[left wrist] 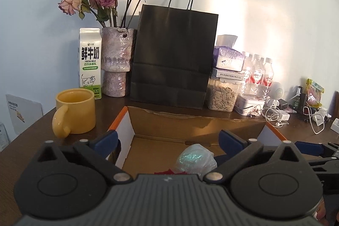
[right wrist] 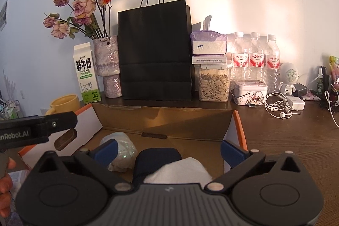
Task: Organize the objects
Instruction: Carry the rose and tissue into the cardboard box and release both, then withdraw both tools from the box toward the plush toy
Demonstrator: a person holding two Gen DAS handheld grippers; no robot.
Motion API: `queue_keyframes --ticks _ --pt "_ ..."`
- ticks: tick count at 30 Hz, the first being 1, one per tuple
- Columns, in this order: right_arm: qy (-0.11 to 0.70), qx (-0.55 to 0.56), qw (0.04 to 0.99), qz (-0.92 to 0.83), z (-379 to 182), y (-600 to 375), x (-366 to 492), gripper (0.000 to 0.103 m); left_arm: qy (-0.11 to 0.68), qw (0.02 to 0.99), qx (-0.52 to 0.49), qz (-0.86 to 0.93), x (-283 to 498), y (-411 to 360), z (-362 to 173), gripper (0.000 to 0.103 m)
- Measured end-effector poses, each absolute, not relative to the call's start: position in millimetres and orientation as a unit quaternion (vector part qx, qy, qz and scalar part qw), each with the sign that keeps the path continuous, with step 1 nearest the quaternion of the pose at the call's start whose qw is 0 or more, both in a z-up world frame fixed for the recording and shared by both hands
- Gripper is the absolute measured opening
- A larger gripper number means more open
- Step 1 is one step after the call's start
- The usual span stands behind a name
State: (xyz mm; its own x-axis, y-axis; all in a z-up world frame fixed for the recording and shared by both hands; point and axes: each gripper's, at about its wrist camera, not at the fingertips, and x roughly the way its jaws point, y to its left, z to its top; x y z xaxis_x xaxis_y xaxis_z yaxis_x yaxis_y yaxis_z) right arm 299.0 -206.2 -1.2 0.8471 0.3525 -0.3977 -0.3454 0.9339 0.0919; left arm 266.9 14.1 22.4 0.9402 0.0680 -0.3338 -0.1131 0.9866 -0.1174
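Note:
An open cardboard box (left wrist: 190, 120) with orange edges sits on the dark wooden table. In it lie a glittery bundle in clear plastic (left wrist: 196, 159) and something red (left wrist: 169, 172). My left gripper (left wrist: 169, 141) hovers over the box's near side, open, with nothing between its blue pads. The right wrist view shows the same box (right wrist: 165, 118) holding the plastic bundle (right wrist: 124, 148), a dark blue object (right wrist: 157, 157) and a white cloth (right wrist: 180, 169). My right gripper (right wrist: 169, 149) is open above them, touching nothing. The left gripper's body (right wrist: 40, 127) shows at the left.
Left of the box stands a yellow mug (left wrist: 74, 111). Along the wall are a milk carton (left wrist: 90, 63), a vase of dried roses (left wrist: 116, 60), a black paper bag (left wrist: 172, 56), a seed jar (left wrist: 222, 96), water bottles (right wrist: 256, 58), a tin (right wrist: 250, 91) and tangled earphone cables (right wrist: 279, 109).

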Motion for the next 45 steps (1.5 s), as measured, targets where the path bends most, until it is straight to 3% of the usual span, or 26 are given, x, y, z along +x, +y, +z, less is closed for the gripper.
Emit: queue_keyframes --ticks 26,45 --pt "0.192 -0.004 0.965 0.177 7 -209 279 0.103 0.163 0.984 -0.061 0.047 250 9 32 0.103" --pt "0.195 -0.027 0.962 0.188 5 -216 206 0.103 0.175 0.982 -0.053 0.054 190 16 39 0.103"
